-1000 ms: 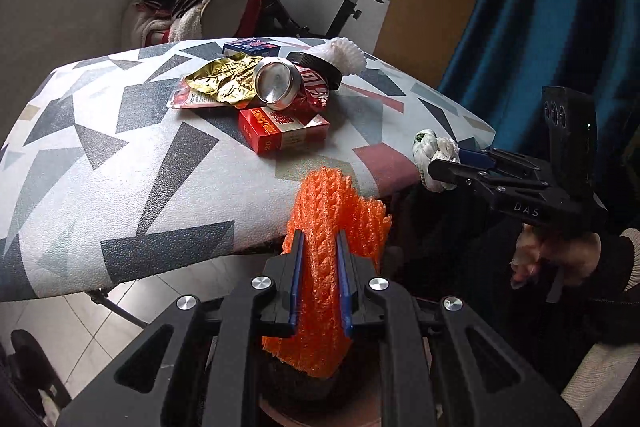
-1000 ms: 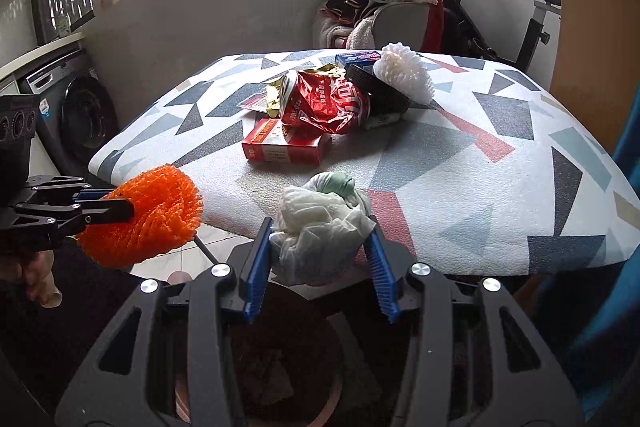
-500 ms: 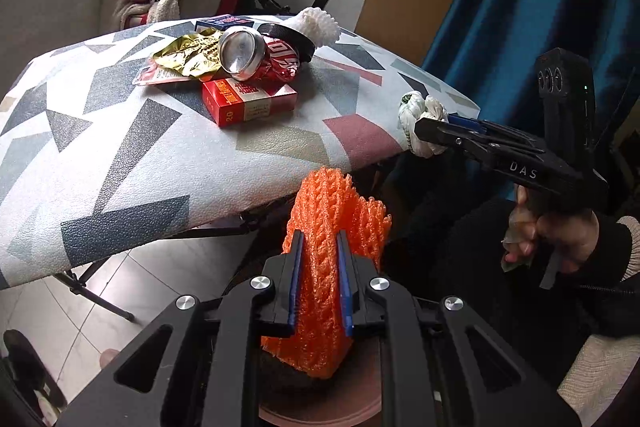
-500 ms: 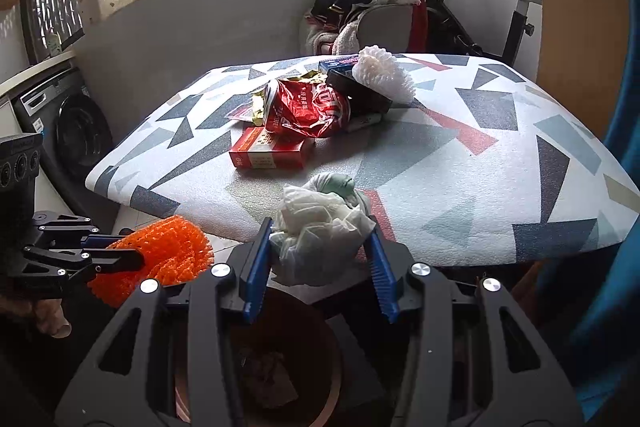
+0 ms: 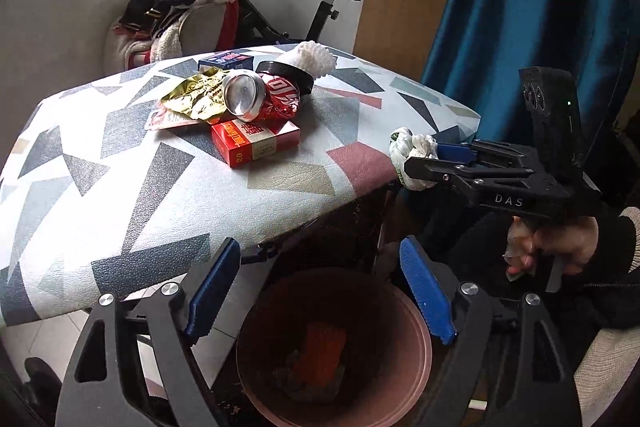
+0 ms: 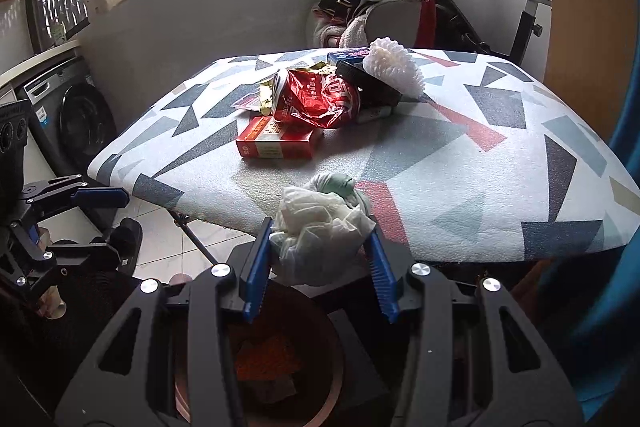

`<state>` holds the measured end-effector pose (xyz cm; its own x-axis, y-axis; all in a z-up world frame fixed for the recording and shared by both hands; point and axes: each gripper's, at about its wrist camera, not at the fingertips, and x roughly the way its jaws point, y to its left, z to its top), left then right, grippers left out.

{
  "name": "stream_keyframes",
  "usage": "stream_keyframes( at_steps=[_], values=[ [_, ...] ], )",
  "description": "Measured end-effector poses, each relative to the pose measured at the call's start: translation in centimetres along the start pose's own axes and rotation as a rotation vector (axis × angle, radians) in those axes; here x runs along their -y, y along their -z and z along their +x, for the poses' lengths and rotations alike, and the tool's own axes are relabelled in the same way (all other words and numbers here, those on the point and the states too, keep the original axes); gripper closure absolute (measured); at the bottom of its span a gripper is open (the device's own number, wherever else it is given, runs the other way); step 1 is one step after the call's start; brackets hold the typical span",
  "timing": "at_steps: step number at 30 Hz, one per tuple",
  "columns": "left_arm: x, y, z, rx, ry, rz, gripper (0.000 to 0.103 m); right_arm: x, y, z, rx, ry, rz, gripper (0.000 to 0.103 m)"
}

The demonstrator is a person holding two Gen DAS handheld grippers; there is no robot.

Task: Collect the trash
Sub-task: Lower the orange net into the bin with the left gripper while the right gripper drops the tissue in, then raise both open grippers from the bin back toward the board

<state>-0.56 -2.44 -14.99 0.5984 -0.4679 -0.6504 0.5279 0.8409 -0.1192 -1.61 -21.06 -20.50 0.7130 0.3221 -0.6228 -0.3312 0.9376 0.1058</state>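
Note:
My left gripper (image 5: 320, 291) is open and empty above a brown bin (image 5: 412, 311). An orange foam net (image 5: 322, 349) lies inside the bin; it also shows in the right wrist view (image 6: 266, 357). My right gripper (image 6: 320, 259) is shut on a crumpled white tissue wad (image 6: 320, 223), held over the bin (image 6: 336, 379) at the table's front edge. The left wrist view shows that wad (image 5: 412, 151) in the right gripper (image 5: 420, 167). On the patterned table (image 6: 460, 155) lie a red box (image 6: 276, 143), a crushed red can (image 6: 316, 99) and a white foam net (image 6: 394, 71).
A gold wrapper (image 5: 192, 99), a blue box (image 5: 226, 61) and a black round lid (image 5: 288, 75) lie by the can. A chair with piled clothes (image 5: 176, 7) and an exercise bike (image 5: 320, 3) stand behind. A washing machine (image 6: 76, 111) is left, a blue curtain (image 5: 520, 7) right.
My left gripper opened and let go of the orange foam net, which dropped into the bin. The right gripper still holds the tissue wad.

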Motion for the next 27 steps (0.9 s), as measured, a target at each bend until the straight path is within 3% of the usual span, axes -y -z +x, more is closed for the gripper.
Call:
stream_keyframes(
  at_steps=[6,11,17,27],
  values=[
    [-2.8,0.2,-3.1,0.080,-0.135,-0.039,0.015,-2.5,0.4,1.5,-0.044,-0.059,-0.038,0.056],
    [-4.8,1.8,-4.6,0.105,-0.201,-0.099,0.014,-4.9,1.5,3.3,-0.118,-0.088,-0.122,0.056],
    [-5.0,2.9,-4.3,0.086,-0.254,-0.119,0.013,-6.0,2.5,4.8,-0.195,-0.092,-0.183,0.056],
    [-3.6,3.1,-3.0,0.037,-0.257,-0.051,0.013,-7.1,3.4,5.5,-0.241,-0.101,-0.242,0.056]
  ],
)
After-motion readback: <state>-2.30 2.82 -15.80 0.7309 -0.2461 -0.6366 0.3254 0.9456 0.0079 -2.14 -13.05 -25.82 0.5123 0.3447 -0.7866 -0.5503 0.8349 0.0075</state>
